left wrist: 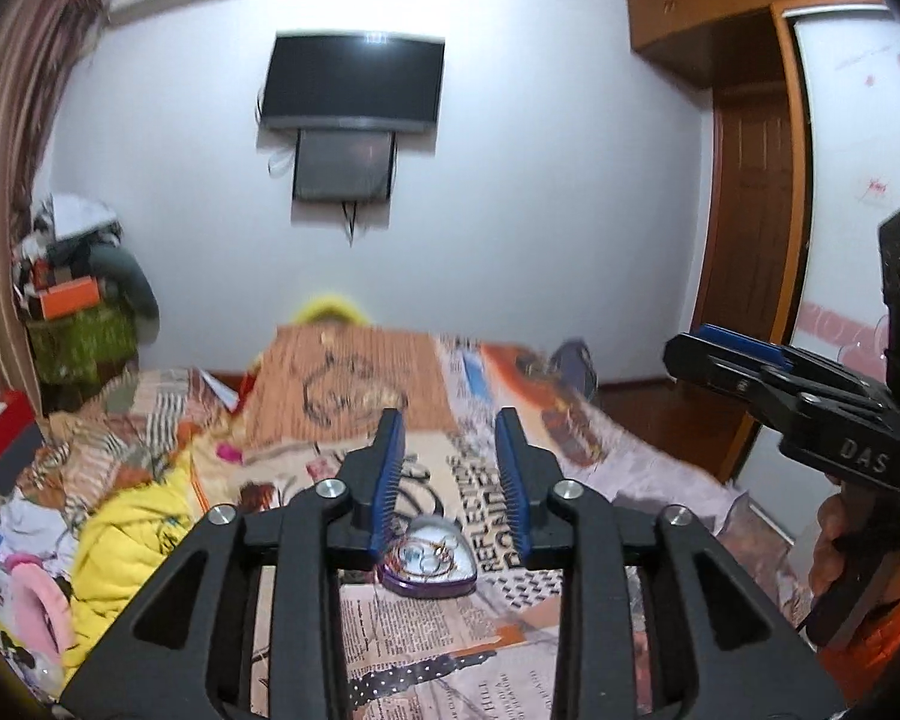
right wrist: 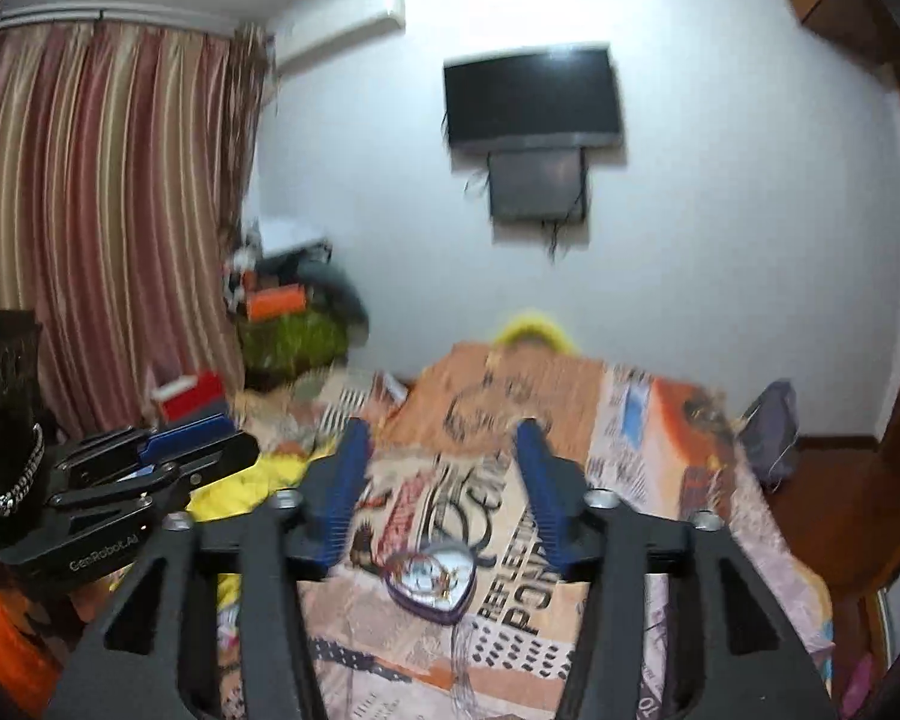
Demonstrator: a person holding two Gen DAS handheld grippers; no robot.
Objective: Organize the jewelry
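A purple heart-shaped jewelry tin [left wrist: 429, 564] lies open on the patterned bedspread [left wrist: 450, 648], with thin chains and rings inside. It also shows in the right wrist view [right wrist: 432, 582]. My left gripper [left wrist: 450, 444] is open and empty, held above and just behind the tin. My right gripper [right wrist: 444, 450] is open and empty, also above the tin. Each gripper shows in the other's view, the right one [left wrist: 726, 360] at the right edge, the left one [right wrist: 204, 450] at the left edge. A dark necklace [left wrist: 342, 396] lies on the orange cloth farther back.
A yellow garment [left wrist: 132, 540] and pink items [left wrist: 36, 600] lie at the bed's left. A red box [left wrist: 0, 432] and stacked clutter [left wrist: 84, 312] stand by the curtain. A wall TV [left wrist: 354, 81] hangs ahead. A wooden wardrobe [left wrist: 756, 240] stands at the right.
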